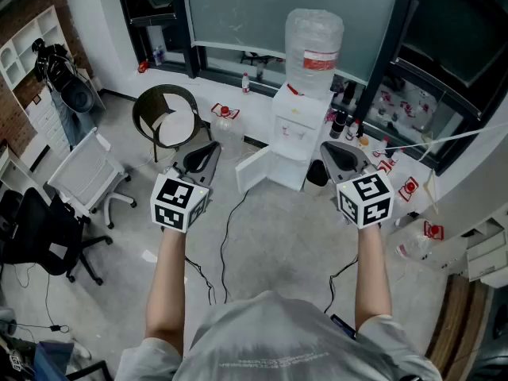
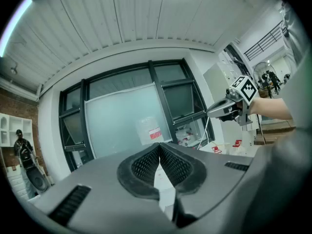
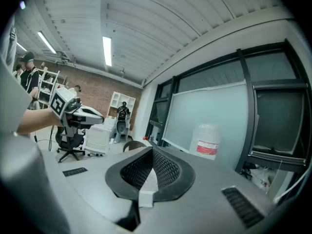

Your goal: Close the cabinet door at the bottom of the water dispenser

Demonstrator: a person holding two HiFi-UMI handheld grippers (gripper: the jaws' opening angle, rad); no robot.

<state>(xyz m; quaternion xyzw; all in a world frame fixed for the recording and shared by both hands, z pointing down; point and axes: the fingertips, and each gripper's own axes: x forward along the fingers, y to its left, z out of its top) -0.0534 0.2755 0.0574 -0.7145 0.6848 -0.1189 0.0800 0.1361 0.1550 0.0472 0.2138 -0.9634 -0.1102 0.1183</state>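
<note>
The white water dispenser point(image 1: 300, 129) stands by the window with a clear bottle point(image 1: 313, 44) on top. Its bottom cabinet door point(image 1: 254, 171) hangs open, swung out to the left. My left gripper point(image 1: 208, 154) is held up short of the door, to its left; its jaws are shut with nothing between them point(image 2: 159, 146). My right gripper point(image 1: 335, 154) hovers in front of the dispenser's right side, also shut and empty point(image 3: 152, 150). Each gripper shows in the other's view: the right gripper point(image 2: 228, 107) and the left gripper point(image 3: 82, 115). The bottle point(image 3: 206, 140) rises beyond the right jaws.
A round dark chair point(image 1: 165, 112) and an empty water jug point(image 1: 225, 121) sit left of the dispenser. A white chair point(image 1: 86, 173) and a black office chair point(image 1: 38, 236) stand further left. Black cables point(image 1: 226, 236) run across the floor. Small bottles point(image 1: 343, 121) and jugs point(image 1: 413, 244) crowd the right.
</note>
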